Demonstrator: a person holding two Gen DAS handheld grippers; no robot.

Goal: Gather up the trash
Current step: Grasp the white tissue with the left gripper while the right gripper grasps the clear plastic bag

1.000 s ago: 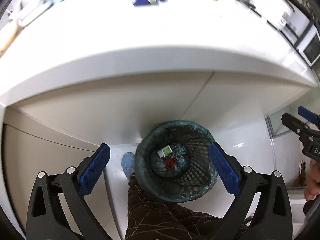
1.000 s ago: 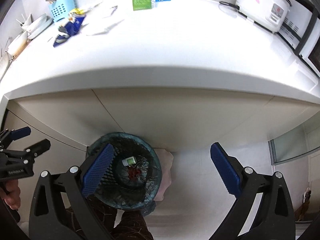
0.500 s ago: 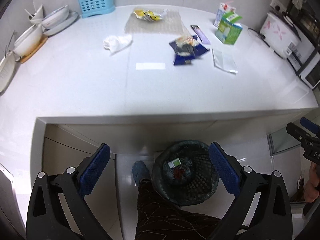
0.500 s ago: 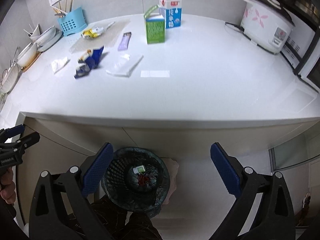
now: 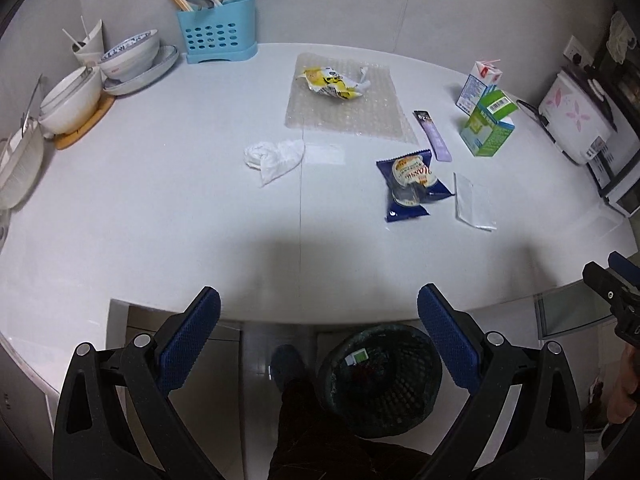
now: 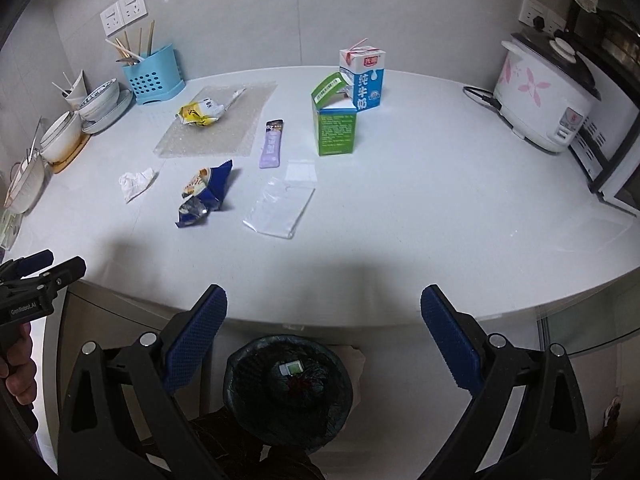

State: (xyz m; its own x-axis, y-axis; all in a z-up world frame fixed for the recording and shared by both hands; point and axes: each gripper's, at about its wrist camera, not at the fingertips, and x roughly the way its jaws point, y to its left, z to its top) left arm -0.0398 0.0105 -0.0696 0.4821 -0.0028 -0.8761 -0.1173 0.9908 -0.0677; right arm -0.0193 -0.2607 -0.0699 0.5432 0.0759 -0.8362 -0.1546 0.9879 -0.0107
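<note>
Both tongs are hanging wide apart and empty above the near edge of the desk [image 5: 160,216], the left tongs [image 5: 318,312] and the right tongs [image 6: 323,310] each framing the mesh bin [image 6: 288,384] that is standing on the floor just under that edge, with a little trash already lying in it. The step in hand looks to be picking the next piece, and plenty is still waiting: a blue snack wrapper [image 6: 206,196] is lying toward the middle of the desk, a clear plastic sleeve [image 6: 280,208] beside it, a crumpled tissue [image 5: 274,158] nearer the left side, and a purple sachet [image 6: 272,144], a yellow wrapper [image 6: 198,114] on bubble wrap [image 6: 216,124], a green carton [image 6: 334,126] and a milk carton [image 6: 364,78] are sitting farther back. The blue wrapper seems the best first choice, since it is puckering up off the surface and giving a ridge to pinch. Coming down over that raised fold, rather than scraping along the desk, should be working best; the flat sleeve is likely to be slipping, so it may need sliding to the near edge before being gripped.
</note>
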